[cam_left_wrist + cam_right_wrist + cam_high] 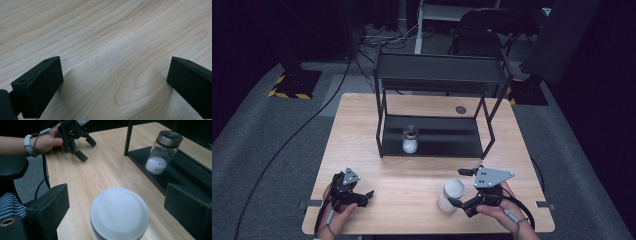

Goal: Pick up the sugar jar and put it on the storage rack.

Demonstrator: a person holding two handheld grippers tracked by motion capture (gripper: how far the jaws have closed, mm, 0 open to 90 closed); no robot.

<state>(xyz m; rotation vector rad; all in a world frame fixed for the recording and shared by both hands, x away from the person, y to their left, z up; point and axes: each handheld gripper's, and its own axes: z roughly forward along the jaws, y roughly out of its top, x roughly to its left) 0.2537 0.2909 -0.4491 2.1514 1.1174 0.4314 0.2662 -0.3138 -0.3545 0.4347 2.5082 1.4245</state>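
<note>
A jar with a white lid [451, 195] [119, 213] stands on the wooden table [412, 175] near its front edge. My right gripper [463, 191] [117, 195] is open, one jaw on each side of this jar, with a gap showing on both sides. My left gripper [364, 197] [115, 82] rests low over bare wood at the front left, open, with nothing between its jaws. From the right gripper view, the left gripper [86, 148] sits farther off in a hand. A glass jar with a metal lid [410, 140] [162, 152], part full of white powder, stands on the rack's lower shelf.
A black two-level metal rack [437, 72] [180, 172] stands at the middle back of the table, and its front post [128, 137] rises close to the glass jar. A small dark disc [460, 109] is set in the table behind it. Chairs and cables lie beyond the far edge.
</note>
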